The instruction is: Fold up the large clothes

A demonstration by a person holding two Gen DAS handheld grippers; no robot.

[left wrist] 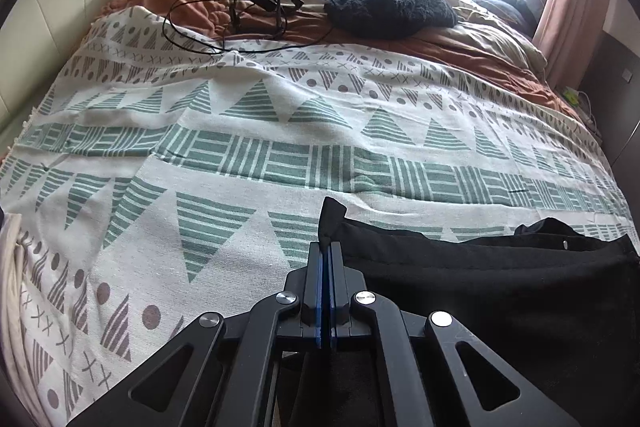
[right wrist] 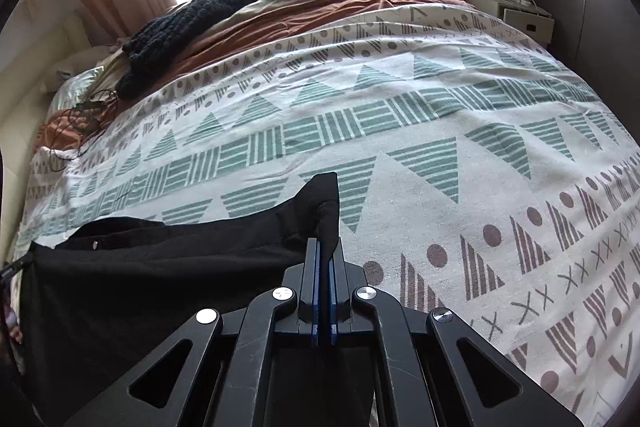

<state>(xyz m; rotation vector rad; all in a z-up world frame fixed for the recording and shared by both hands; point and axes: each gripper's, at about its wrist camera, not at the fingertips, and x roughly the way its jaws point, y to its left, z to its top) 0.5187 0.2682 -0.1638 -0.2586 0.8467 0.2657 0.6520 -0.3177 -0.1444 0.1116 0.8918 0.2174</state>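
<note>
A black garment (left wrist: 492,291) lies at the near edge of the bed, on a white blanket with green and brown patterns (left wrist: 248,131). My left gripper (left wrist: 329,247) is shut on the garment's left corner, which sticks up past the fingertips. In the right wrist view the same garment (right wrist: 160,275) stretches to the left, and my right gripper (right wrist: 325,247) is shut on its right corner, a flap standing above the fingers. The garment hangs between both grippers over the patterned blanket (right wrist: 440,115).
A black knitted garment (left wrist: 376,3) and a black device with cables (left wrist: 256,7) lie at the far end of the bed on an orange cover (left wrist: 460,55). A white bedside unit (right wrist: 516,11) stands at the right. Curtains and a bright window are behind.
</note>
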